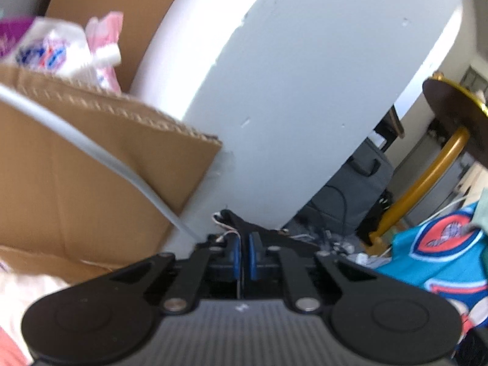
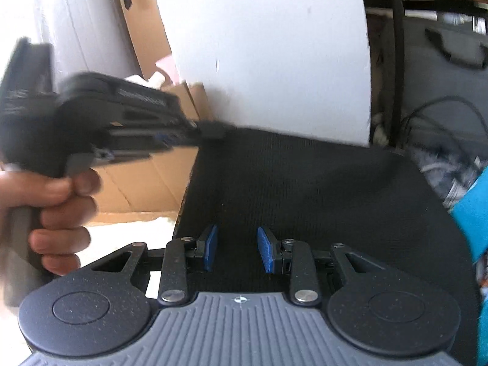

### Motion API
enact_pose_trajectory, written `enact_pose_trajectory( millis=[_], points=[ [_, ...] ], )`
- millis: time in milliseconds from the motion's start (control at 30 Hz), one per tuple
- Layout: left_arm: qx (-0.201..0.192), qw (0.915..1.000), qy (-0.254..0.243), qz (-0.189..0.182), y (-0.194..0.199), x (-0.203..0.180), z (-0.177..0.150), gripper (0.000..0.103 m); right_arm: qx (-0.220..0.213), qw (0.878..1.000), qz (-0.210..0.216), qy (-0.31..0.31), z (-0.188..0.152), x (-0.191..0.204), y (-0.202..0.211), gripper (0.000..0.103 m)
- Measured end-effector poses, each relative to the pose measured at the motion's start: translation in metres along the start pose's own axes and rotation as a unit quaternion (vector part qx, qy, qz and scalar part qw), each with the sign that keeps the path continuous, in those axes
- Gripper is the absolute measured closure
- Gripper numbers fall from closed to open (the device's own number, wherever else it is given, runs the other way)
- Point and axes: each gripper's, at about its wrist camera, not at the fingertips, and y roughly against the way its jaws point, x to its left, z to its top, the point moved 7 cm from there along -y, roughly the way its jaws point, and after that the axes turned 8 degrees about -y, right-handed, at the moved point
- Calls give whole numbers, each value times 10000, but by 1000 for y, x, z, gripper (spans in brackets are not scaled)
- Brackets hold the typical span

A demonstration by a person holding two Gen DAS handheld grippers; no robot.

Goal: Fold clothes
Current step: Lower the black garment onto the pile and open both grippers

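While both cameras look forward, two hand-held grippers show: the left hand-held gripper [image 1: 243,251] and the right hand-held gripper [image 2: 237,248]. One black garment [image 2: 320,195], one turquoise jersey [image 1: 439,262], one cardboard box [image 1: 91,164], one hand [image 2: 52,210].

Left wrist view only: box open at left, plastic-wrapped packs [image 1: 70,52] inside it; a grey cable [image 1: 91,152] crossing its front; a pale wall panel [image 1: 289,76] ahead; a round dark table with gold leg [image 1: 427,177] at right; a grey bag [image 1: 357,189] on the floor behind. Jersey lies at lower right, its red and white emblem visible. Just a scrap of black fabric shows past the blue pads [image 1: 235,253].

Right wrist view only: the garment spread wide, hanging in front of the camera and filling the centre; the hand wrapped around the left tool's grey handle at left, blurred. Jersey appears only as a turquoise strip at the right edge.

Left hand-held gripper: clenched, pads nearly meeting, pinching the garment's upper left corner. Right hand-held gripper: released, blue pads well apart, black fabric in front of them; whether the pads touch it I cannot tell.
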Motion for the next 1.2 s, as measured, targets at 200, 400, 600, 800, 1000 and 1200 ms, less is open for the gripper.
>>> enact_pose_trajectory(
  millis=[200, 400, 600, 800, 1000, 1200],
  points=[
    [-233, 9986, -384, 283, 28, 0, 3, 92, 164, 9999, -22, -5, -6, 4, -14, 67],
    [62, 9981, -597, -101, 31, -23, -25, 92, 85, 10000, -25, 33, -8, 0, -15, 67],
    [296, 9972, -647, -251, 28, -42, -54, 92, -122, 9998, -70, 115, -8, -7, 10, 66],
    [434, 9953, -816, -289, 19, -54, -66, 92, -222, 9988, -421, 104, -14, -36, 35, 66],
    [645, 9937, -893, 182, -1, -40, -77, 96, -227, 9962, -831, -126, -19, -80, 38, 66],
    [788, 9889, -1042, 710, -14, -23, -78, 100, -177, 9916, -1219, -390, -37, -120, 44, 65]
  ],
)
